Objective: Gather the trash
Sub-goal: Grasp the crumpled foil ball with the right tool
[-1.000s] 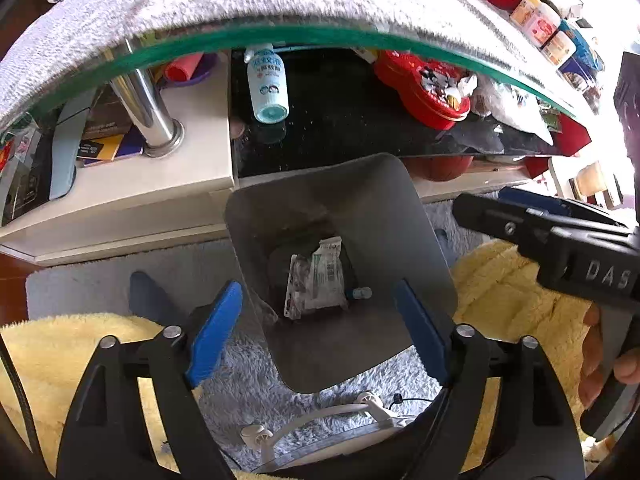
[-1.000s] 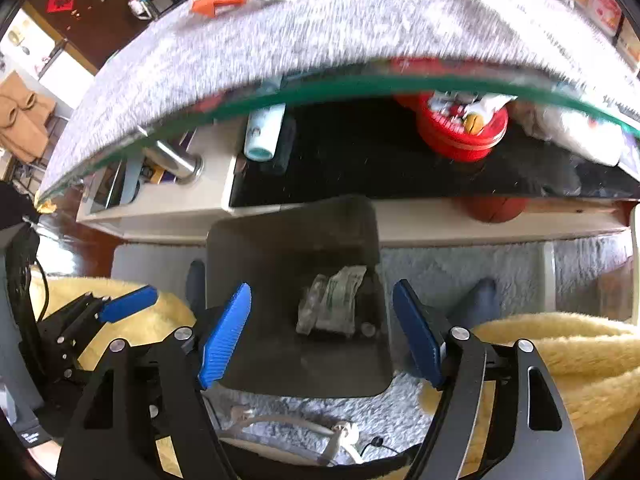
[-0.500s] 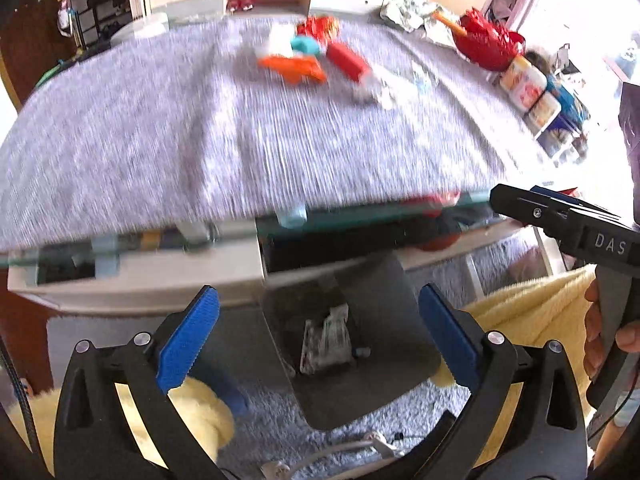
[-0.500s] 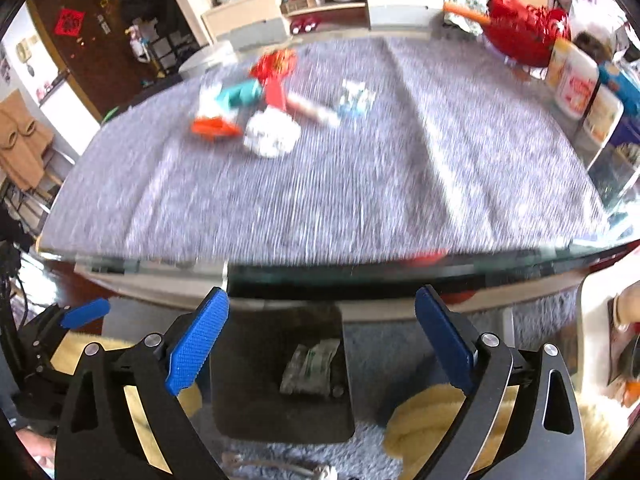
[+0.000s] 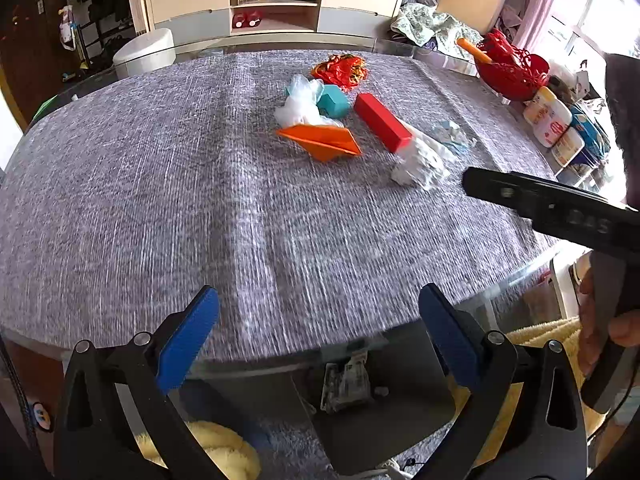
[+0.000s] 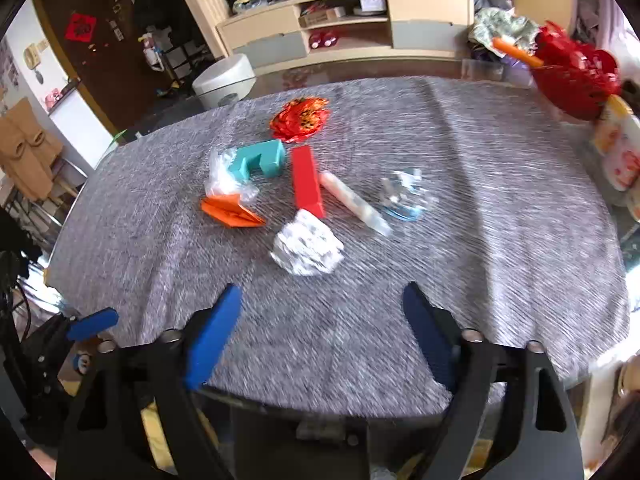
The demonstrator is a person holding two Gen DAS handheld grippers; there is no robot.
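Trash lies on the grey tablecloth point(image 6: 480, 240): a crumpled white paper point(image 6: 307, 249), an orange folded paper point(image 6: 232, 210), a clear bag point(image 6: 224, 178), a red-orange wrapper point(image 6: 300, 119), a white tube wrapper point(image 6: 354, 202) and crumpled clear plastic point(image 6: 404, 196). A red block point(image 6: 306, 181) and a teal block point(image 6: 260, 159) lie among them. Under the table's near edge stands the dark bin point(image 5: 384, 412) with a wrapper point(image 5: 346, 380) inside. My left gripper point(image 5: 317, 292) is open and empty above the edge. My right gripper point(image 6: 322, 288) is closing, nothing between its fingers.
A red basket point(image 5: 508, 72) and jars point(image 5: 548, 116) crowd the table's right side. A low cabinet point(image 5: 276, 8) and a white stool point(image 5: 144, 50) stand beyond the table. Yellow fleece point(image 5: 224, 452) lies beside the bin. A hand point(image 5: 608, 332) holds the right gripper's handle.
Both grippers have risen from over the bin to above the table edge, so the tabletop trash has come into view. The left jaws have spread wider.
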